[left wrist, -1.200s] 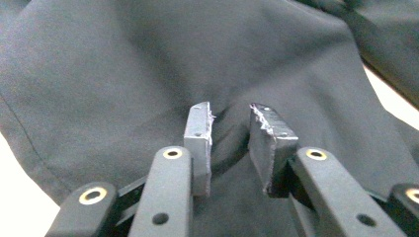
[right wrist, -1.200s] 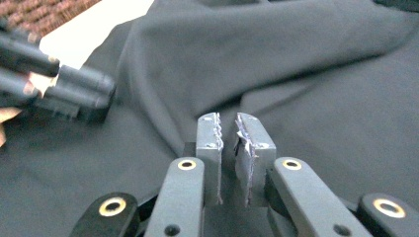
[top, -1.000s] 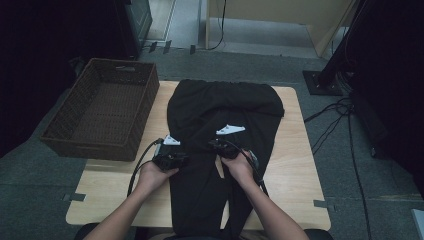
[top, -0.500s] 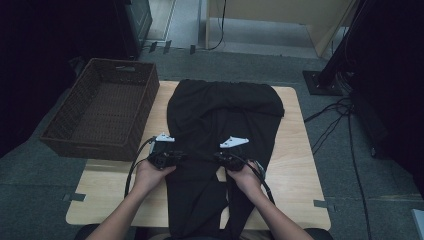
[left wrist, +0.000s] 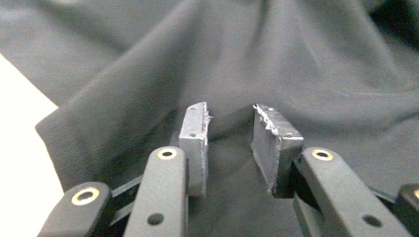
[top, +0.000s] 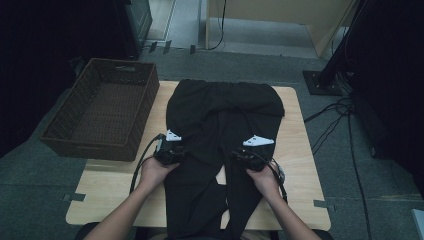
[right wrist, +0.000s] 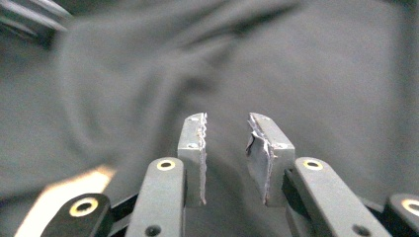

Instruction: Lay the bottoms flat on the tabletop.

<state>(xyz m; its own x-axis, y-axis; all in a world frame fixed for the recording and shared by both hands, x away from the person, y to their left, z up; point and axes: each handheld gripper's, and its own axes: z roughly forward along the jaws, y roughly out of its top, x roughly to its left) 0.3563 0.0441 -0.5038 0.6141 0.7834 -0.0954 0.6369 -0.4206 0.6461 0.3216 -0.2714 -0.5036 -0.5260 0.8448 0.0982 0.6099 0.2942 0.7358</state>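
Black trousers (top: 225,130), soft and creased, lie spread down the middle of the pale wooden desk (top: 300,150). Both claws have drawn slightly apart since before: left claw (left wrist: 230,148) and right claw (right wrist: 227,153) gape empty over the cloth. A woven wicker basket (top: 105,107) sits leftward.

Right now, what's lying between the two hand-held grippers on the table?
In the high view, only black trousers lie between the left hand-held gripper and the right hand-held gripper; both hang open over the fabric.
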